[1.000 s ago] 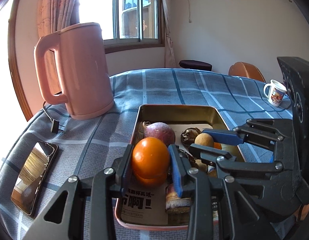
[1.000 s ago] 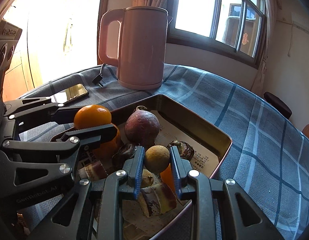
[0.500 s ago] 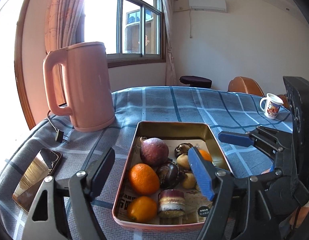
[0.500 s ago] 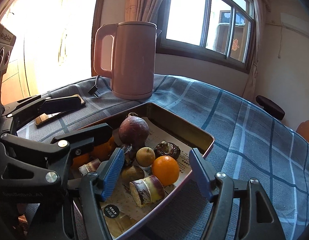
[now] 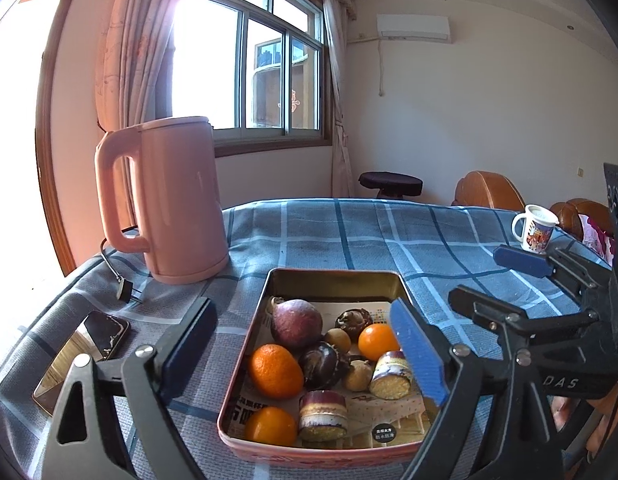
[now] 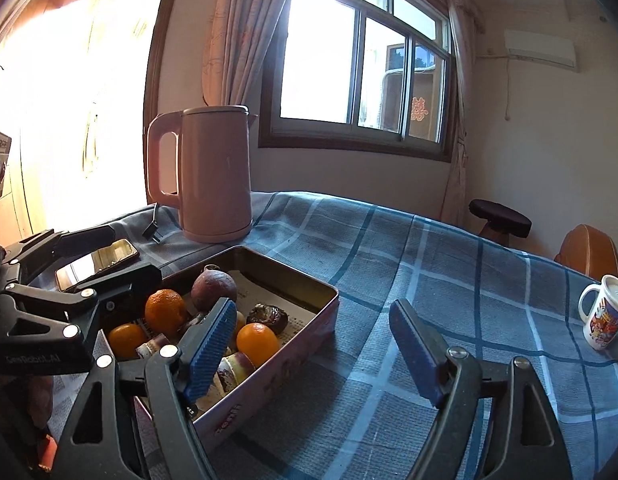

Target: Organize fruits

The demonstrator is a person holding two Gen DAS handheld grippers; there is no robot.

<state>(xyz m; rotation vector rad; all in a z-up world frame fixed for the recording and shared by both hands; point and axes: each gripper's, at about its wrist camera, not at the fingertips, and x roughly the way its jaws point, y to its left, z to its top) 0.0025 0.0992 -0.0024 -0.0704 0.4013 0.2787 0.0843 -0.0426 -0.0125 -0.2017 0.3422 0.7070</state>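
With both sets of jaws spread wide and empty, the fruit sits in the tin tray point(image 5: 337, 276).
Left of tray: phone point(image 5: 83, 354), kettle point(image 5: 165, 200). Left gripper point(image 5: 305, 354) hangs above the tray; inside, oranges point(image 5: 275, 370), purple fruit point(image 5: 296, 323), cut pieces. Right gripper point(image 6: 313, 354) straddles the tray's right wall; mug point(image 6: 603, 312) far right. Looks near done. Any regrip: descend vertically, straddle one fruit, avoid nudging neighbours.

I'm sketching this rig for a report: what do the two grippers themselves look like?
Both are matte black linkage frames with silver rivets. The left gripper and right gripper each end in two flat, ribbed blue finger pads. White lettering marks the bodies: "DAS" on the right, "GenRobot.AI" on the left. No cables or sleeves show.
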